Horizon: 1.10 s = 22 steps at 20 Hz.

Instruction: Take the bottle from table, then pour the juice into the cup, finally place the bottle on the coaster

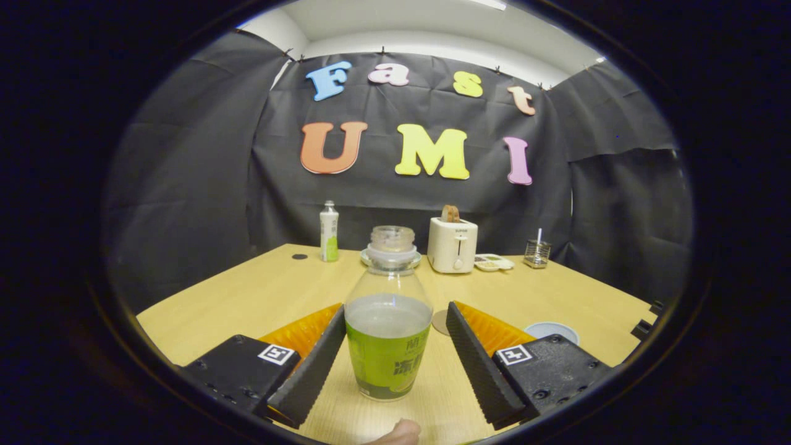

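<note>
Now bottle (388,321) between open gripper (395,358) fingers.

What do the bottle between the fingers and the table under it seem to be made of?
The bottle looks like clear, glossy plastic: the liquid level shows through its wall, above a green wrap label. It stands uncapped between the open gripper fingers, and neither finger touches it. The table looks like light wood or wood-grain laminate with a smooth matte finish; which of these, I cannot tell.
</note>
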Motion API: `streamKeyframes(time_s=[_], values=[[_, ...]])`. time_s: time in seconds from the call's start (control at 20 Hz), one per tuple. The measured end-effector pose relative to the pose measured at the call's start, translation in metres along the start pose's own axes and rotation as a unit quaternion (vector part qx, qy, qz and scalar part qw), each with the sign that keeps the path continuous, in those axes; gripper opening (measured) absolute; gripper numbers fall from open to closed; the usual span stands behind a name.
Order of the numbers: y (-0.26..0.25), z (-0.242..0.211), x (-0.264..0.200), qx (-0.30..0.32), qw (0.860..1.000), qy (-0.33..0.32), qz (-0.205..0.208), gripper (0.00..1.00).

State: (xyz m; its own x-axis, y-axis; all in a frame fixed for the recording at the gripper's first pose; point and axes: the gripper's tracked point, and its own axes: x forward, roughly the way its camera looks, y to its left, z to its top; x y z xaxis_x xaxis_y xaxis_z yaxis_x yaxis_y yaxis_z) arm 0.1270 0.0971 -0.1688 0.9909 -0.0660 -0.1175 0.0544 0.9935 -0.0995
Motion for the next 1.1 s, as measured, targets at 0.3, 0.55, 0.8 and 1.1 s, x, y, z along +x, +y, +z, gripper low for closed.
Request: streamKeyframes(time_s=[0.3, 0.55, 0.8, 1.1], values=[[0.010, -0.009, 0.013, -0.003, 1.000, -0.008, -0.001, 1.00], [0.002, -0.008, 0.010, 0.010, 1.000, -0.009, -0.018, 0.89], [-0.002, 0.015, -0.003, 0.002, 1.000, -0.010, -0.018, 0.83], [0.000, 0.060, -0.010, 0.051, 0.999, -0.019, -0.001, 0.82]])
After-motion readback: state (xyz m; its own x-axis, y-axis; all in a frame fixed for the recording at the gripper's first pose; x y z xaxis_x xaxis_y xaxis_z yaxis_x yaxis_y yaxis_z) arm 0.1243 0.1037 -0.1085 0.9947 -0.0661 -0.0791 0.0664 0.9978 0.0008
